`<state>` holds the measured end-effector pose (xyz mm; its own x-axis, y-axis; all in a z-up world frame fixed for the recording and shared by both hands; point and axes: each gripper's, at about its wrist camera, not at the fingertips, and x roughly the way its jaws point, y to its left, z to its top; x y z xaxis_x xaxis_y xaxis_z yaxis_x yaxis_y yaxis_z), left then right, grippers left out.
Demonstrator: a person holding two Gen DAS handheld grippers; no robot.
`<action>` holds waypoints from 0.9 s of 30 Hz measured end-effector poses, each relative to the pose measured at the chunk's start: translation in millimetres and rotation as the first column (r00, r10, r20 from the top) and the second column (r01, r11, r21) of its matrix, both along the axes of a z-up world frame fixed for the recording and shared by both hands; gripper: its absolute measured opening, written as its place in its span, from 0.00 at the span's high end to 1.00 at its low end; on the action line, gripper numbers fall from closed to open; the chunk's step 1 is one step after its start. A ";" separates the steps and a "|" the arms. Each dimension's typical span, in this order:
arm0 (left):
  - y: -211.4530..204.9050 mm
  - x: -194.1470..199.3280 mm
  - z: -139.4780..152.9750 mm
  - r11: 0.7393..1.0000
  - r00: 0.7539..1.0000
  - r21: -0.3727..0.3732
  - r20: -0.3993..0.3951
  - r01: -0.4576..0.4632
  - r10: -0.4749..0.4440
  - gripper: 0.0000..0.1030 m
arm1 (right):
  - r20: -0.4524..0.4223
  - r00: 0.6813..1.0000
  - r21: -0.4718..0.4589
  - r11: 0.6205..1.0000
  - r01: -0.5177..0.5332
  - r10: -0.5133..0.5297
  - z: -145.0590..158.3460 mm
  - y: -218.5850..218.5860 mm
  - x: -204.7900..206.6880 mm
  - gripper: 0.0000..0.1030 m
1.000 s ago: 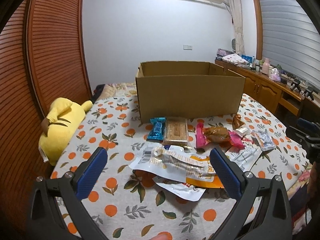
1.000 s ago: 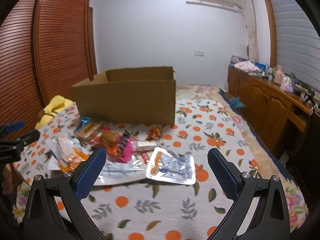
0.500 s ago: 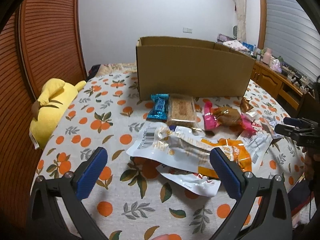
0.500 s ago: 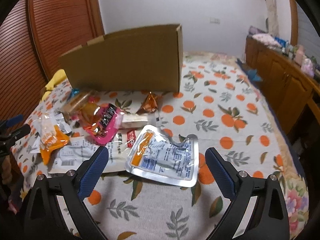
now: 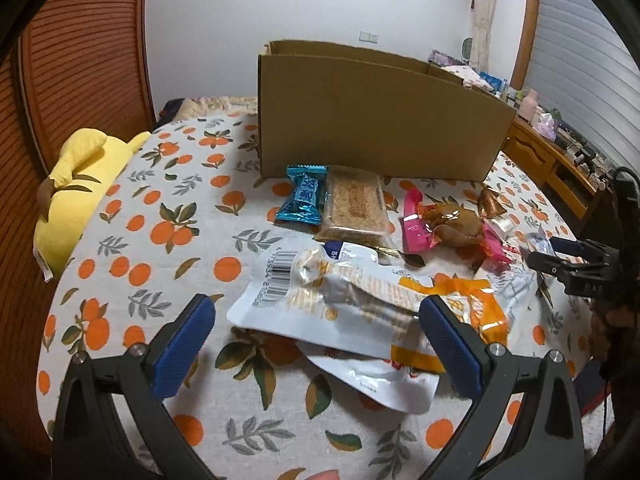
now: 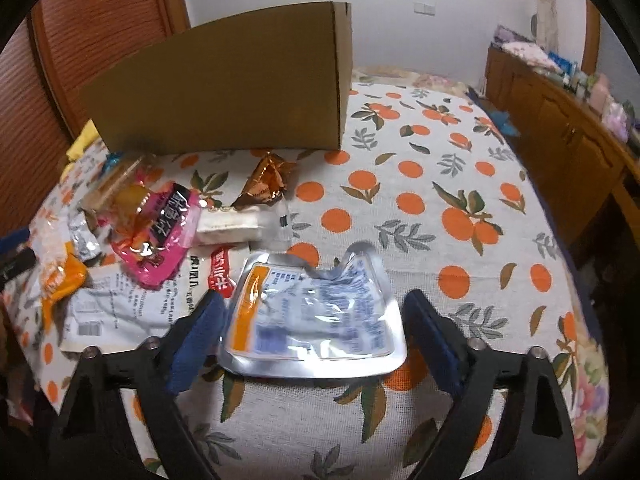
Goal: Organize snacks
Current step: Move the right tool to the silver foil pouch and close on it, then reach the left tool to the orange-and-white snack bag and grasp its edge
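Step in hand: approach, nothing gripped. Right tongs (image 6: 314, 332) spread wide, straddling the foil pouch (image 6: 316, 320); its long axis runs across the jaws, orange end toward the left finger. Left tongs (image 5: 316, 330) wide, the white packet (image 5: 320, 300) between. Next: lower, close, carry to the box (image 6: 224, 92) beyond.

Dim, even indoor light; strong fisheye bend, black vignette in the corners.
Glare on silver pouch (image 6: 316, 316) and white packet (image 5: 336, 300); soft shadows beneath; right view's left edge smeared.
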<state>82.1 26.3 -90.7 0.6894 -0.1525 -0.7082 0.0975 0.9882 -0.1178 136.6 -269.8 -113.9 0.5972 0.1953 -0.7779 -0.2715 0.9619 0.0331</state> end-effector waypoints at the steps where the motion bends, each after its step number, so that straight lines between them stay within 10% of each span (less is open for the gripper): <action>1: 0.6 2.4 -0.4 1.000 1.000 -0.008 -0.008 0.002 -0.003 0.00 | 0.005 1.000 -0.006 1.000 -0.004 0.004 -0.5 1.5 -1.5 0.16; 14: 12.4 32.2 -19.6 0.980 0.988 -0.192 -0.153 -0.050 0.021 0.02 | 0.011 1.000 -0.006 1.000 -0.001 0.001 -1.6 2.2 -1.5 0.16; 27: 20.1 34.8 -16.0 0.970 0.991 -0.234 -0.130 -0.062 0.032 0.32 | 0.013 1.000 -0.006 1.000 -0.002 0.002 -2.1 1.4 -1.6 0.16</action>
